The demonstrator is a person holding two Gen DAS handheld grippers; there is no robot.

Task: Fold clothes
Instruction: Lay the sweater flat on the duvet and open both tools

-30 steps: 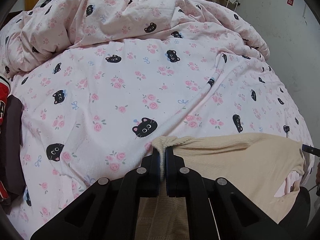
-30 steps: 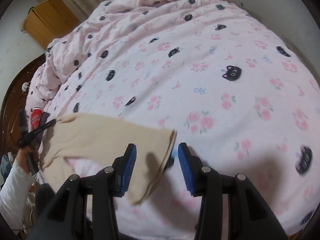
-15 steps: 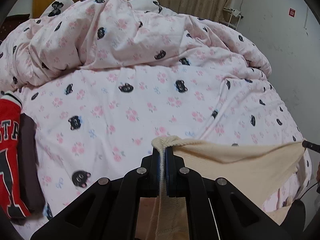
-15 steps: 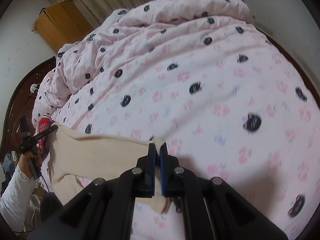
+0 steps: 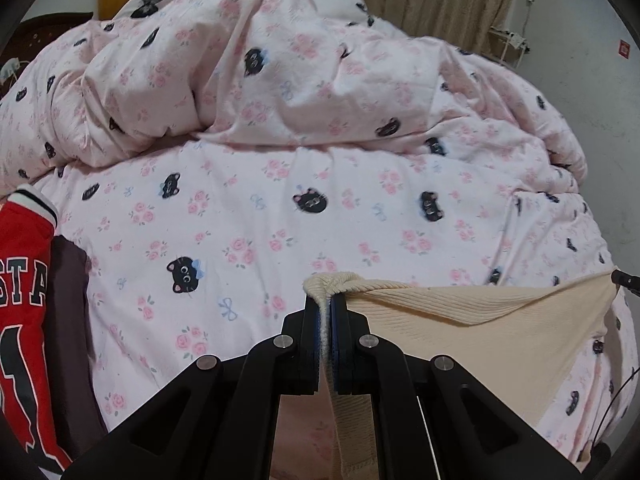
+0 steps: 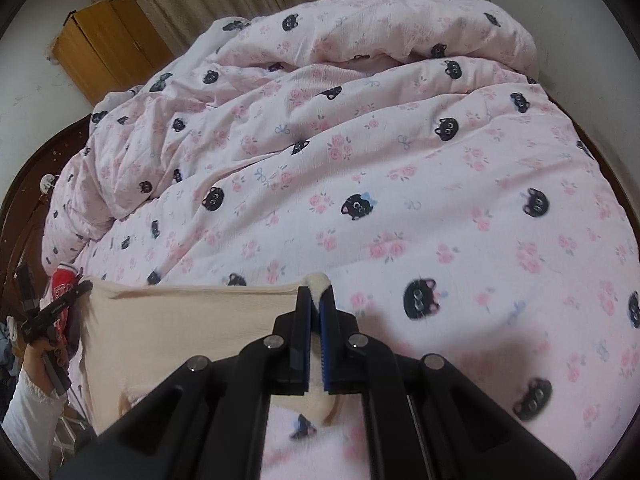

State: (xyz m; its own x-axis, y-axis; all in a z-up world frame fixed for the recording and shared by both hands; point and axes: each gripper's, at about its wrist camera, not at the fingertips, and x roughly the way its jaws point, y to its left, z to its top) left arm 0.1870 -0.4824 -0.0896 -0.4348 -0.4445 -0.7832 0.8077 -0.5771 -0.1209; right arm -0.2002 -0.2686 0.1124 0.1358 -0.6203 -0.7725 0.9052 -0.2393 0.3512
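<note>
Low in both frames, your left gripper (image 5: 329,312) and right gripper (image 6: 315,300) are each clamped tight on one cream knit garment (image 5: 500,344), stretched between them above the bed. Beyond lies one pink cat-print duvet (image 5: 280,216), then one red jersey (image 5: 20,300) at the left edge, and one wooden cabinet (image 6: 108,44) at upper left.

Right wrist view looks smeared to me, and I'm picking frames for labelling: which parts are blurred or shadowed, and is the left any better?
Right wrist view: cat prints on the bedsheet blur nearby, with a soft shadow. Left wrist view: sharper, bed edges bowed.
</note>
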